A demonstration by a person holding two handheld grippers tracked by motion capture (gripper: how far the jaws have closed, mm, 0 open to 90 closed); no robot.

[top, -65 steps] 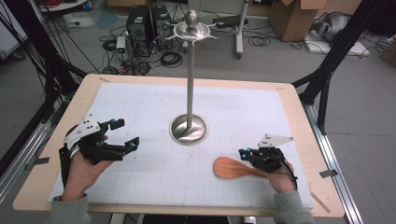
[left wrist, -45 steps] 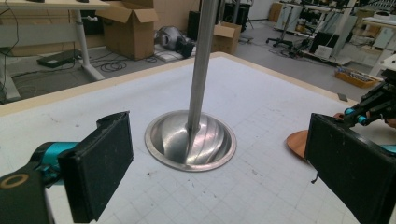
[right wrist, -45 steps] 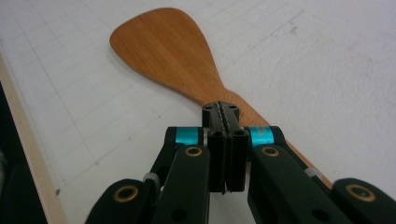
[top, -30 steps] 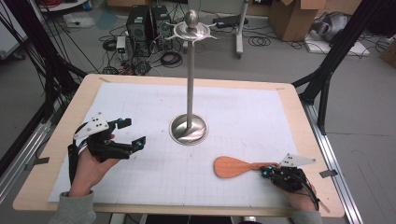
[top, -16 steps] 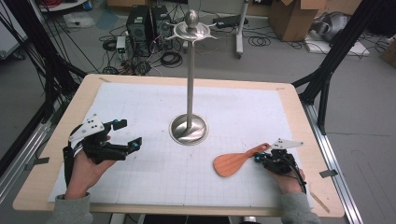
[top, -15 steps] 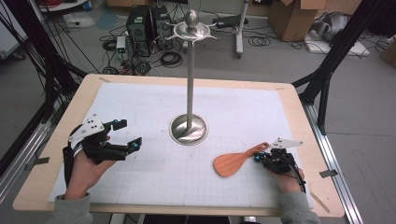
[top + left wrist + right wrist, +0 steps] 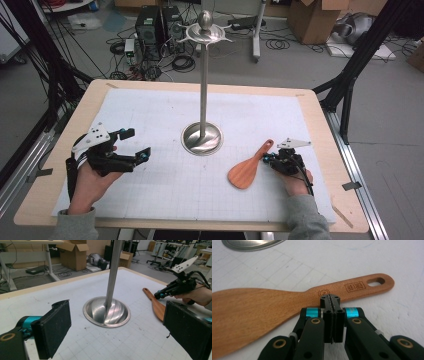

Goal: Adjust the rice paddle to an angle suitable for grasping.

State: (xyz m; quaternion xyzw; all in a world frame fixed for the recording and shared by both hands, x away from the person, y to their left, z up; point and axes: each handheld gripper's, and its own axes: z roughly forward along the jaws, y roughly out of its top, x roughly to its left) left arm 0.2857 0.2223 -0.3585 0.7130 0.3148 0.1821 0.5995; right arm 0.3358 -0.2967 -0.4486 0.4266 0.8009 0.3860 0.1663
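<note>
Right now the right gripper [image 7: 331, 301] has its fingers pressed fully together with nothing between them, their tips touching the near edge of the wooden spatula [image 7: 248, 167] at the neck where handle meets blade. In the right gripper view the spatula [image 7: 287, 307] lies flat on the white gridded mat [image 7: 165, 190], its blade off to the left and its handle, with a hanging hole at the end, to the right. Seen from the high view, the spatula sits to the right of the metal stand [image 7: 202, 90] and a little nearer the person, with the handle end pointing up toward the stand's round base [image 7: 202, 139] and the blade nearer the person. The right gripper [image 7: 272, 160] is just beside the handle, on the side away from the stand.

The left gripper [image 7: 135, 145] has its fingers spread wide and empty, hovering over the mat well to the left of the stand. In the left gripper view its two black pads [image 7: 53, 327] frame the stand's base [image 7: 107, 312], with the spatula [image 7: 156, 306] and the right gripper [image 7: 160, 293] beyond it. The mat covers most of the table [image 7: 320, 120].
</note>
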